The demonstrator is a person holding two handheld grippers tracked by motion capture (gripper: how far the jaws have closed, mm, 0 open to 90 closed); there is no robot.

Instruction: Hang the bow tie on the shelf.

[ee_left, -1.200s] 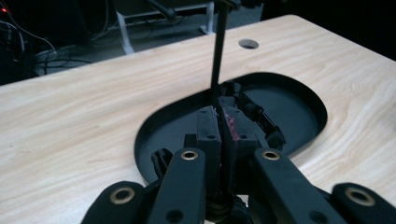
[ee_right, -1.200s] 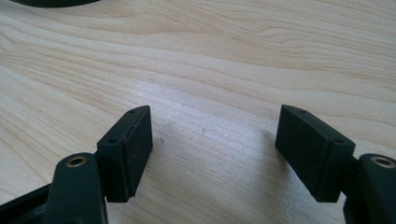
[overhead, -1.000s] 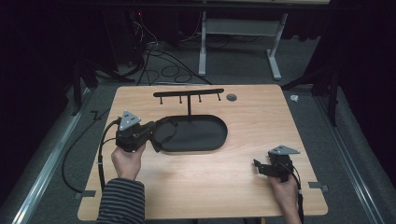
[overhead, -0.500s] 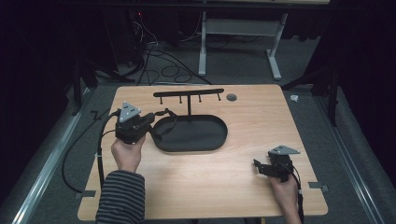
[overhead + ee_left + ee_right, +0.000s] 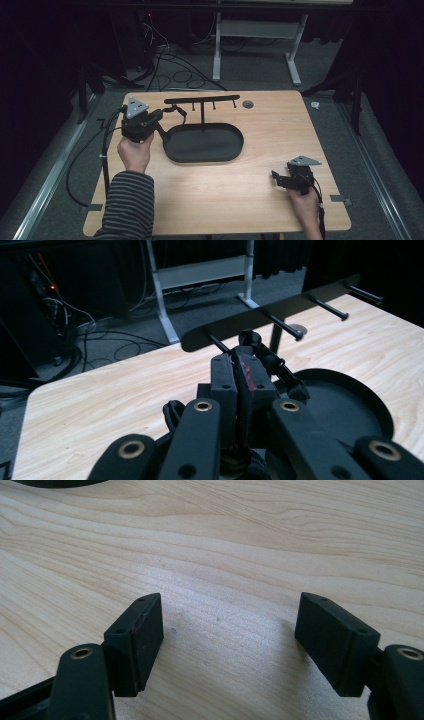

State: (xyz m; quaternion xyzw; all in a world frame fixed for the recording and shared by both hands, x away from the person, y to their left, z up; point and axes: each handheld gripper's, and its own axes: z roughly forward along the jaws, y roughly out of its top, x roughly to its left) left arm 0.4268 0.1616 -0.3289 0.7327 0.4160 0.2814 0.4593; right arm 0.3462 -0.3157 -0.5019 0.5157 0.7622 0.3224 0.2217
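Pale wood-grain tabletop (image 5: pixel 225 200) carries everything, with dark floor and cables beyond it. Nearest, at about four o'clock, the right gripper (image 5: pixel 227 640) is rested on bare wood, its jaws spread wide with nothing between them. Farther off, at about ten o'clock, the left gripper (image 5: pixel 240 372) is clenched on a small black looped object (image 5: pixel 272 367), which is held just off the left end of the black oval tray (image 5: pixel 205 145) and close under the black hook rail on its upright post (image 5: pixel 202 100). The step in hand is judged to be hanging that object on a peg; a peg must next be lined up with the loop and the object slid on before release. What the object is cannot be made out, dark against dark, and part is hidden by the pads.
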